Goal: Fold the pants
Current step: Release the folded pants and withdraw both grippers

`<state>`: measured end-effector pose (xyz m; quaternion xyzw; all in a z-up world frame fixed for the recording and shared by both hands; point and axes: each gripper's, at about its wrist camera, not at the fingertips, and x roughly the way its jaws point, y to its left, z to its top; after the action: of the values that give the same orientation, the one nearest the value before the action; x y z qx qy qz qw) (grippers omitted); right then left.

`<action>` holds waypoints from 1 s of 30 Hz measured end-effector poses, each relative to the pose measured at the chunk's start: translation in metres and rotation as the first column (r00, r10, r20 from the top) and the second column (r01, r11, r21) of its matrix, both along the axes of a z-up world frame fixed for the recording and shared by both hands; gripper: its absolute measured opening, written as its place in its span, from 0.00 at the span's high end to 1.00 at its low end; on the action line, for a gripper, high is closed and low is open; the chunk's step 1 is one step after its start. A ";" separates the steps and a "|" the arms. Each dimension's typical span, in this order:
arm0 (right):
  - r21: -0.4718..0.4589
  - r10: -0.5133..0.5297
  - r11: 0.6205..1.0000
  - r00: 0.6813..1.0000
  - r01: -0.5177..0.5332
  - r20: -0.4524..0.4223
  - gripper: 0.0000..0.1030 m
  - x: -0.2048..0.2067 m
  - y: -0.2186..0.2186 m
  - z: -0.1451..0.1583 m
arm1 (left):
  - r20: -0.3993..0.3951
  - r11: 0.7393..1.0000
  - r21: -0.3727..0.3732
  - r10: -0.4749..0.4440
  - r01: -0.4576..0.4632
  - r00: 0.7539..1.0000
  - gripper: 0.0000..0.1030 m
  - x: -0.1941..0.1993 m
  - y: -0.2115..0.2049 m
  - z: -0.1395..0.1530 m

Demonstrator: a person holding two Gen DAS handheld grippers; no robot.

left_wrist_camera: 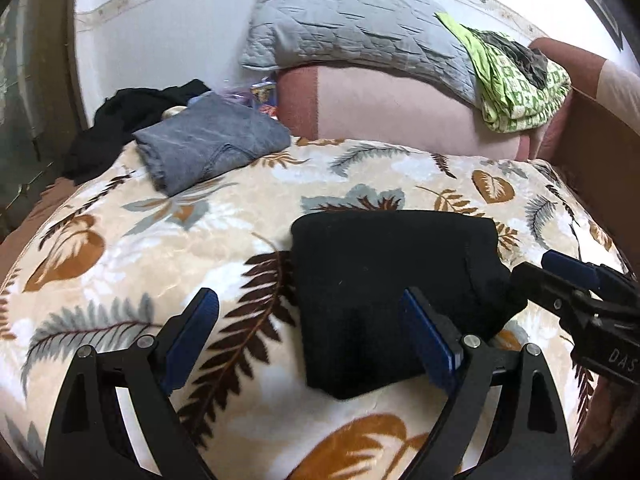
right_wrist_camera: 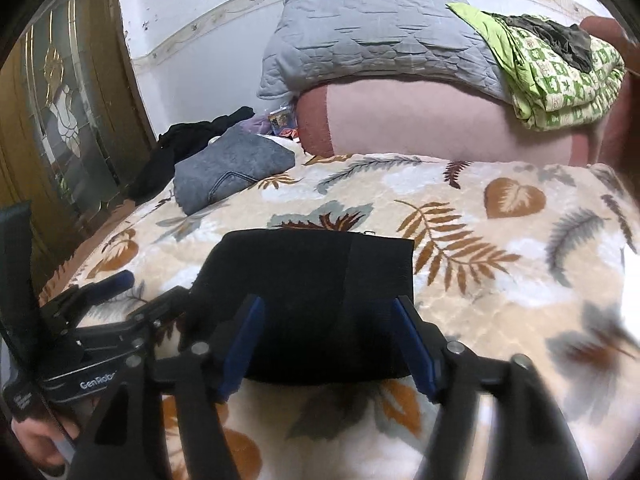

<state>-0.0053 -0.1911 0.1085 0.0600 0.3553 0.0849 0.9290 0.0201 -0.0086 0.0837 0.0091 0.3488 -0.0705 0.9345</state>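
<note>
Black pants (left_wrist_camera: 384, 280) lie folded into a compact rectangle on the leaf-patterned blanket (left_wrist_camera: 200, 224); they also show in the right wrist view (right_wrist_camera: 316, 280). My left gripper (left_wrist_camera: 312, 312) is open, its right finger (left_wrist_camera: 424, 332) over the pants' near left part, its left finger over bare blanket. My right gripper (right_wrist_camera: 328, 320) is open and hovers over the pants' near edge; it also shows in the left wrist view (left_wrist_camera: 568, 280) at the pants' right side. The left gripper (right_wrist_camera: 120, 296) shows at the left of the right wrist view.
Folded grey jeans (left_wrist_camera: 208, 148) and a crumpled black garment (left_wrist_camera: 132, 112) lie at the far left of the bed. A grey quilted pillow (left_wrist_camera: 352, 28) and a green patterned cloth (left_wrist_camera: 516, 76) rest on a pink bolster (left_wrist_camera: 400, 116) by the wall. A wooden door (right_wrist_camera: 68, 100) stands left.
</note>
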 end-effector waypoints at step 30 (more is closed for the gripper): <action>-0.009 -0.002 1.000 1.000 0.002 -0.004 0.26 -0.020 0.011 0.008 | 0.054 0.999 0.001 0.039 -0.039 0.998 0.10 -0.019 0.008 0.009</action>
<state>-0.0250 -0.1804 0.1167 0.0565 0.3572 0.0820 0.9287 0.0015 -0.0010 0.0930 0.0054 0.3238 -0.0518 0.9447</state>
